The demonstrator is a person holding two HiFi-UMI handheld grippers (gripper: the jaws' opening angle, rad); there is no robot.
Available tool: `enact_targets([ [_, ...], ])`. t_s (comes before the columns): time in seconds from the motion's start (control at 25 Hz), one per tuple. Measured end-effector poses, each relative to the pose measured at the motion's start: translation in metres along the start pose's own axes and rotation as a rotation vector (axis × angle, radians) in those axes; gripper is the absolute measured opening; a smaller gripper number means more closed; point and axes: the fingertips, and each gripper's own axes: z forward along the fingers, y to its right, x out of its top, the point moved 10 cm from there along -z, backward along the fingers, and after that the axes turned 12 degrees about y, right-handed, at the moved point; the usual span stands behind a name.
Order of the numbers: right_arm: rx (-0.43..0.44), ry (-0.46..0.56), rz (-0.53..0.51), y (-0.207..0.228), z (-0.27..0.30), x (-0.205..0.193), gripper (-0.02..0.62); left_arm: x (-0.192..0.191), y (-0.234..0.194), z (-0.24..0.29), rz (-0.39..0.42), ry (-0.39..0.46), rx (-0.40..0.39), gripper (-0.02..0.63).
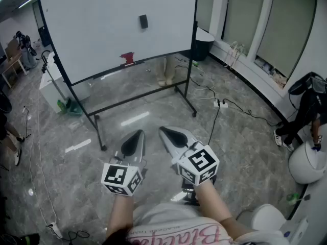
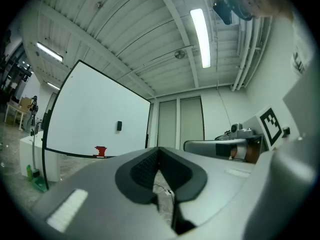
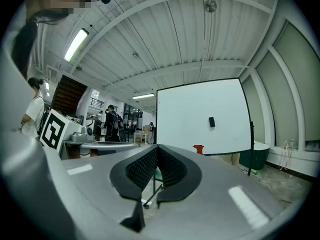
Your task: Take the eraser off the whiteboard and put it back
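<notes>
A small black eraser (image 1: 143,21) sticks to the white face of the whiteboard (image 1: 102,29), upper right of its middle. The same eraser (image 2: 119,126) shows far off in the left gripper view, and the eraser (image 3: 211,122) in the right gripper view too. My left gripper (image 1: 138,133) and right gripper (image 1: 164,130) are held side by side low in the head view, well short of the board. Both point level toward it. The jaws of each meet at the tips with nothing between them.
A red object (image 1: 127,58) sits on the board's tray. The board stands on a wheeled black frame (image 1: 138,97) on a grey marble floor. A power strip and cables (image 1: 220,104) lie at the right, a dark bin (image 1: 203,44) behind. People stand at the far left.
</notes>
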Motion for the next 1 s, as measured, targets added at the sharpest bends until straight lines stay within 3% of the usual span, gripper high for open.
enact_targets([
  [0.44,-0.007,-0.023,-0.007,0.008,-0.001,-0.006,0.002,-0.004,-0.005,0.005,-0.005,0.004,0.026,-0.002],
  [0.68,-0.051,-0.019,-0.002,0.022,-0.007,-0.012,0.002,-0.015,-0.002,0.005,-0.017,0.001,0.066,-0.002],
  [1.0,-0.023,-0.027,0.026,0.036,-0.005,-0.025,0.002,-0.03,-0.007,0.008,-0.039,-0.013,0.108,-0.001],
])
